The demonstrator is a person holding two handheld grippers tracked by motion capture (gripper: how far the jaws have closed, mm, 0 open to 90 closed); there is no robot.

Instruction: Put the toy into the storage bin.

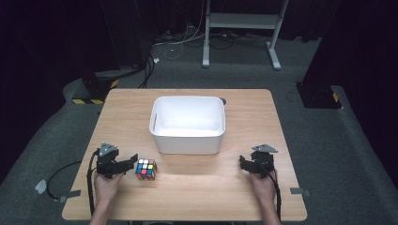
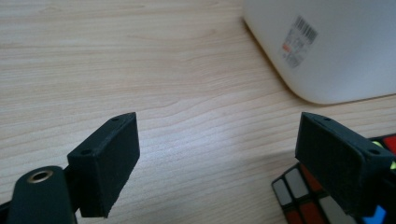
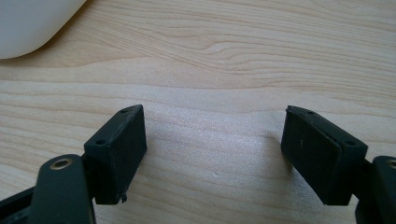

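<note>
The left hand-held gripper [image 1: 132,160] rests low on the light wooden surface [image 1: 187,187], its two black jaws spread wide with nothing between them. Just beside its right jaw sits the multicoloured plastic puzzle cube [image 1: 146,169]; in the left gripper view the cube [image 2: 299,193] lies partly behind that jaw, so whether jaw and cube are touching is hard to tell, though they look a hair apart. Ahead of this hand-held gripper and off to its right stands the white rectangular plastic tub [image 1: 188,123], whose rounded corner bears a barcode label [image 2: 300,41].

The right hand-held gripper [image 1: 243,163] also sits low on the surface, well apart from the cube, jaws likewise wide and holding nothing; bare wood grain shows between them. The tub [image 3: 32,23] is ahead of it and to its left, near but clear of the jaws. A hand [image 1: 109,185] grips the left hand-held gripper from behind, and another hand [image 1: 264,183] grips the right one.
</note>
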